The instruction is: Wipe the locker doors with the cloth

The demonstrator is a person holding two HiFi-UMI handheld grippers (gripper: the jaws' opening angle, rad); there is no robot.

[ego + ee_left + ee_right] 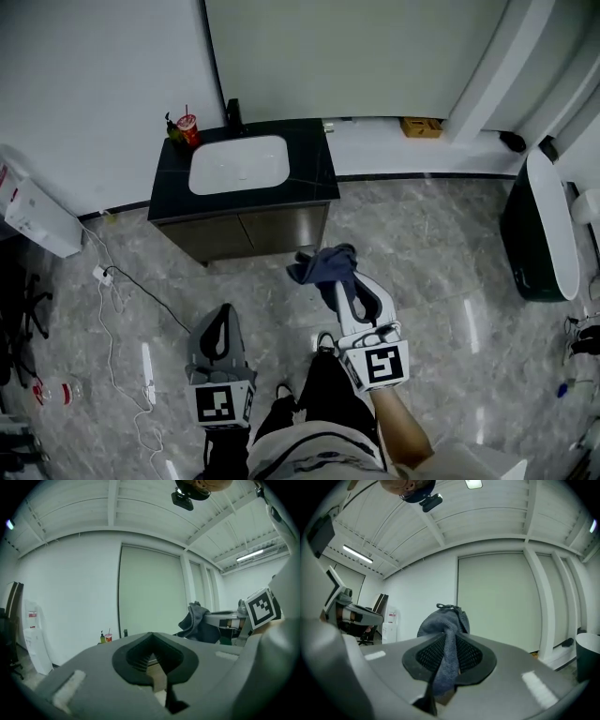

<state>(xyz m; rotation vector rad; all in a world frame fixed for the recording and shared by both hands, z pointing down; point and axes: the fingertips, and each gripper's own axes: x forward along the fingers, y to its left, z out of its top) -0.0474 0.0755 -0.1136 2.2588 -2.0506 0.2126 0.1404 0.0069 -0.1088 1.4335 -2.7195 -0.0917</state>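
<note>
- Cloth point(443, 620): dark blue-grey, soft and napped. One strip pinched between the fingers of the right gripper point(449, 639); the rest bunched in a rumpled knot just past the fingertips.
- Right jaws: closed on the cloth, parted only by the fabric. Black ribbed pads point(426, 654) either side of the strip, set in a smooth grey shell.
- Left gripper point(152, 637): jaws together, nothing between them. Same black ribbed pads and grey shell. Held beside the right gripper, apart from it.
- Ahead of both sets of fingertips: vanity point(314, 164) with a glossy black top, a white rounded-rectangular basin point(239, 165) and a brown cabinet front.
- At the vanity's back edge: dark faucet point(232, 114); left of it, a red cup point(188, 127) with a straw and a small bottle point(172, 131).
- Beyond the vanity: flat pale panel point(356, 56) in a white wall; vanity standing between the fingertips and the panel's foot.
- Right of the right fingers, well apart: tall bin point(542, 230) with a dark body and a white rounded lid. Small brown box point(421, 127) by the wall.
- Left of the left fingers: thin white cable point(111, 328) looping over the floor point(422, 244).
- Floor: grey marbled tiles with a slight gloss.
</note>
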